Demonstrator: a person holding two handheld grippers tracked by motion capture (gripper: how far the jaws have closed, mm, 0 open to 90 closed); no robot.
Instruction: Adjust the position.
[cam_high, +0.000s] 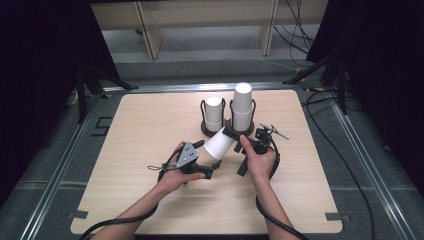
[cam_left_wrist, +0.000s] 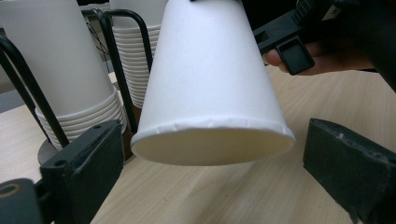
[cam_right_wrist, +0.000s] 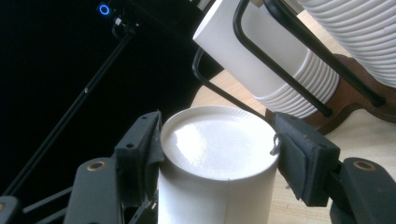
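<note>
The right gripper (cam_right_wrist: 217, 154) had its two black jaws closed on the base end of a white paper cup (cam_right_wrist: 217, 163), one pad pressed against each side of the cup wall just below the flat bottom disc, so the cup sat squarely between them and was held clear of the table (cam_high: 150, 150). In the high view that cup (cam_high: 220, 144) lay tilted, its closed end toward the right gripper (cam_high: 235, 137) and its open mouth pointing down toward the left gripper (cam_high: 212, 167). Along the left gripper (cam_left_wrist: 212, 163) the jaws stood wide apart, one on either side of the cup's rolled rim (cam_left_wrist: 212, 140); a gap showed between each pad and the rim, so they gripped nothing (the mouth of the cup hung roughly midway between them, slightly nearer the jaw at the view's left). Whether the rim reached as far in as the pads themselves or sat just beyond them was hard to judge from that angle. Beyond the left jaws, behind the cup, two stacks of white paper cups stood upside down in a black wire holder (cam_left_wrist: 116, 56) on a dark round base, the shorter stack (cam_high: 214, 112) beside the taller stack (cam_high: 242, 107). From the right jaws the shorter stack (cam_right_wrist: 275, 70) lay just past the held cup.
</note>
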